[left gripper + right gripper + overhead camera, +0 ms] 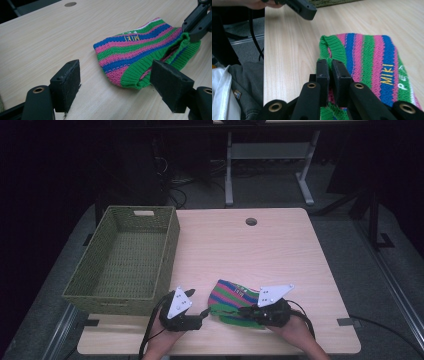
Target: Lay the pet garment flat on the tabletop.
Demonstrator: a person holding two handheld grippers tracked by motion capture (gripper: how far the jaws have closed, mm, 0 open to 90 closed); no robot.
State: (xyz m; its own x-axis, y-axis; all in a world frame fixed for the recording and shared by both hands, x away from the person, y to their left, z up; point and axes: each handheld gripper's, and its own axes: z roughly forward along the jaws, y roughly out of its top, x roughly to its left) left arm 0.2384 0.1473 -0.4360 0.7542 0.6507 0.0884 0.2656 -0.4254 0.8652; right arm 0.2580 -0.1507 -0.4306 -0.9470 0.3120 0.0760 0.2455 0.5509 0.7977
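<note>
A small knitted garment (pixel 235 295) in green, pink and blue stripes, with "MIKI" stitched in yellow, lies on the wooden table (pixel 250 250) near the front edge. My right gripper (pixel 243 310) is shut on the garment's green ribbed hem, and the hem (pixel 332 47) is pinched between its jaws (pixel 330 67). The left gripper (pixel 202 316) stands open just left of the garment. In its own view, the pads (pixel 66 83) are wide apart, and the hem end of the garment (pixel 130 50) lies just ahead of them, untouched. The right gripper (pixel 197 22) lifts the hem edge slightly.
A green woven basket (pixel 170 245) with nothing in it sits at the table's left. A round cable hole (pixel 251 221) marks the far middle. The table's front edge (pixel 264 62) runs close behind the right gripper, with the person's clothing beyond it.
</note>
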